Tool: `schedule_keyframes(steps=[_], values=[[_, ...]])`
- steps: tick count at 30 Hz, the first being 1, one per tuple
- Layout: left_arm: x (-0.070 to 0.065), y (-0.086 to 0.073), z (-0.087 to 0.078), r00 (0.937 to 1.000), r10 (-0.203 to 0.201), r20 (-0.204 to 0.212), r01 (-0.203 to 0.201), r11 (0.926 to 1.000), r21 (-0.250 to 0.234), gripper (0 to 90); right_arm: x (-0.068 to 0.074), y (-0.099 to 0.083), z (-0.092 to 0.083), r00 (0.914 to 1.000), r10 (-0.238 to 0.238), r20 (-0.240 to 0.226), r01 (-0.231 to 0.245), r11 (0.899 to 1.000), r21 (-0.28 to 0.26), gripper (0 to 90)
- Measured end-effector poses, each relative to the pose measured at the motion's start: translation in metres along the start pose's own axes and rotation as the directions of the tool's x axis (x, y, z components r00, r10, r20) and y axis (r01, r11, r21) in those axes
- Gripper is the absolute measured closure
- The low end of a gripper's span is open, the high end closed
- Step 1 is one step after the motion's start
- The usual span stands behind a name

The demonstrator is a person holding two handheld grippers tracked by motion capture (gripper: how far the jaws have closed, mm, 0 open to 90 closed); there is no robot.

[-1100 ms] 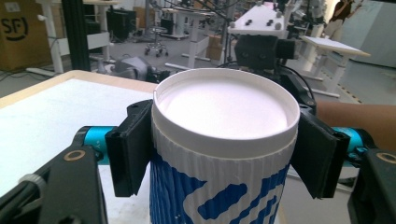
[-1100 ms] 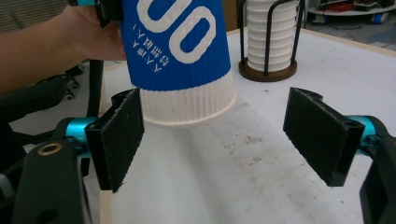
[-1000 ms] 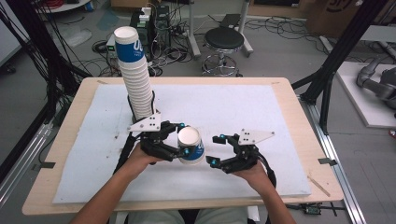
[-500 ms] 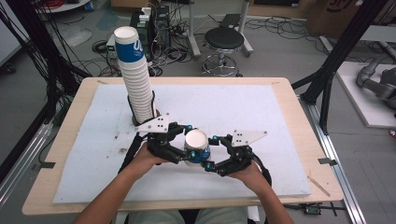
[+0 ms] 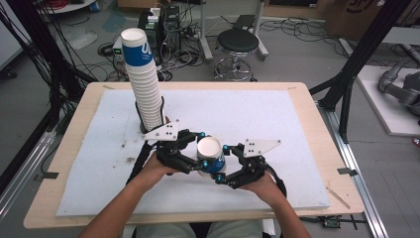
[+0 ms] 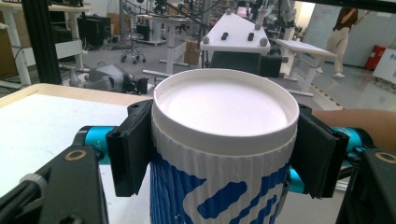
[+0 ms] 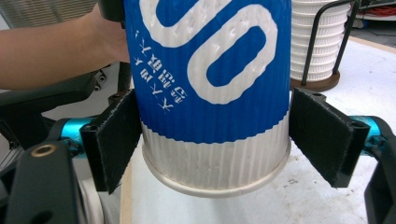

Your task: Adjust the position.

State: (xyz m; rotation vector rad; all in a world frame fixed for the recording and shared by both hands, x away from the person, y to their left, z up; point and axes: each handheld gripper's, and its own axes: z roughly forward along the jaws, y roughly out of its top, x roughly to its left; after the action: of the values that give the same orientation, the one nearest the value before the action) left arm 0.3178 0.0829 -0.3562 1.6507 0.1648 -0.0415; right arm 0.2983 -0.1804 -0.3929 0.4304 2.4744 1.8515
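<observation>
A blue-and-white ribbed paper cup [image 5: 210,153] is held upside down above the white mat, its white base up and its rim down. My left gripper [image 5: 203,149] is shut on it just under the base, and both pads press the cup [image 6: 224,140] in the left gripper view [image 6: 224,154]. My right gripper [image 5: 221,162] comes from the other side. Its jaws have just been opening and now stand wide around the cup [image 7: 210,70] near the rim [image 7: 217,144]; its left pad lies close against the cup and its right pad sits just off it.
A tall stack of the same cups [image 5: 143,84] stands in a black wire holder at the mat's back left, close behind my left hand; it also shows as the stack [image 7: 313,42] in the right gripper view. The white mat [image 5: 277,114] covers a wooden table [image 5: 317,129].
The left gripper carried the cup a little to the right. The right gripper closed in from the right, and its jaws now flank the cup.
</observation>
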Motion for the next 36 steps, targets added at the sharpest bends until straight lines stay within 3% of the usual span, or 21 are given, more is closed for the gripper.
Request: schedule_keyframes(steps=[7, 13, 16, 19, 25, 33, 35, 36], values=[[0.0, 0.001, -0.002, 1.0, 0.003, 0.006, -0.003, 1.0, 0.0, 30.4, 0.001, 0.002, -0.005, 0.999, -0.045, -0.004, 0.045, 0.999, 0.011, 27.9], [0.0, 0.0, -0.002, 1.0, -0.002, 0.003, 0.002, 0.9995, 0.031, 30.4, 0.001, 0.008, -0.004, 0.9979, -0.065, -0.005, 0.065, 0.995, 0.078, 32.3], [-0.001, 0.0, -0.004, 0.9997, -0.019, -0.013, 0.02, 0.9976, 0.067, 28.8, 0.002, 0.01, -0.004, 0.9964, -0.085, -0.002, 0.084, 0.989, 0.121, 33.6], [-0.002, 0.001, -0.006, 0.9976, -0.044, -0.053, 0.049, 0.9934, 0.104, 16.7, 0.003, 0.014, -0.006, 0.9953, -0.097, -0.004, 0.096, 0.984, 0.15, 34.0], [-0.003, 0.002, -0.012, 0.9963, -0.032, -0.079, 0.045, 0.9851, 0.166, 16.5, 0.002, 0.025, -0.013, 0.9929, -0.119, 0.009, 0.115, 0.972, 0.204, 34.3], [0.0, 0.011, -0.021, 0.997, -0.004, -0.078, 0.019, 0.9792, 0.202, 16.6, 0.0, 0.042, -0.019, 0.9838, -0.179, 0.008, 0.167, 0.934, 0.316, 34.3], [0.0, 0.012, -0.021, 0.9977, -0.001, -0.068, 0.016, 0.9772, 0.212, 16.6, 0.0, 0.044, -0.018, 0.9835, -0.181, 0.001, 0.169, 0.921, 0.352, 34.3], [0.0, 0.013, -0.021, 0.9979, 0.006, -0.064, 0.009, 0.9747, 0.223, 16.6, -0.001, 0.045, -0.016, 0.9824, -0.187, -0.004, 0.174, 0.907, 0.383, 34.3]])
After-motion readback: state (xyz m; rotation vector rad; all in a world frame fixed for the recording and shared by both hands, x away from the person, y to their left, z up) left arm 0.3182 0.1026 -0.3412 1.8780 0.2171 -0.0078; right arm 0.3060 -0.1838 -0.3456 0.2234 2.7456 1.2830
